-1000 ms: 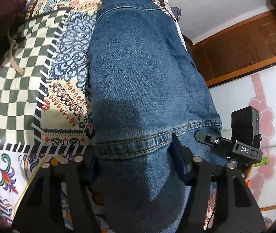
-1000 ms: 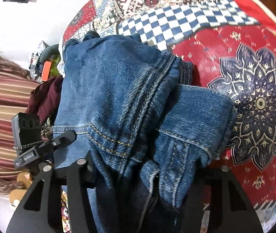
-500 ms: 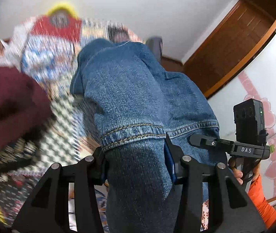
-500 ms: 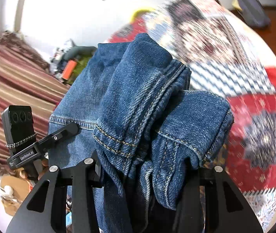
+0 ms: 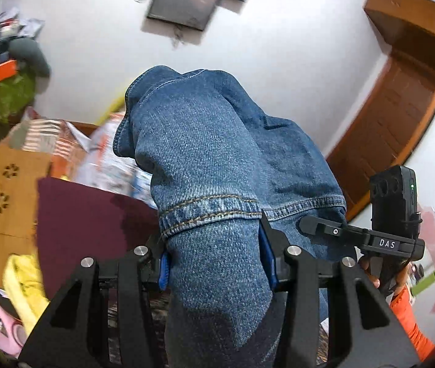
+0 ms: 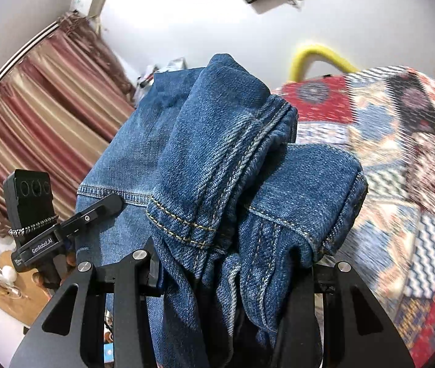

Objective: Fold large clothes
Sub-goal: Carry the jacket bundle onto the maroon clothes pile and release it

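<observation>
Both grippers clench the blue jeans (image 5: 217, 159), lifted clear of the patchwork bedspread (image 6: 401, 159). Left gripper (image 5: 214, 263) bites a hemmed fold at 6 o'clock, denim rising toward 12. Right gripper (image 6: 232, 263) grasps bunched seams at 6 o'clock; the bedspread lies at 3 o'clock, striped curtains (image 6: 43, 104) at 9. A maroon garment (image 5: 88, 224) sits at 8 o'clock in the left view.

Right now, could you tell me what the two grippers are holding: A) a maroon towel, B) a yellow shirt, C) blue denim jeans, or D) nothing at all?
C: in both wrist views the blue denim jeans are bunched between the jaws of the left gripper and the right gripper, with hem stitching visible.
</observation>
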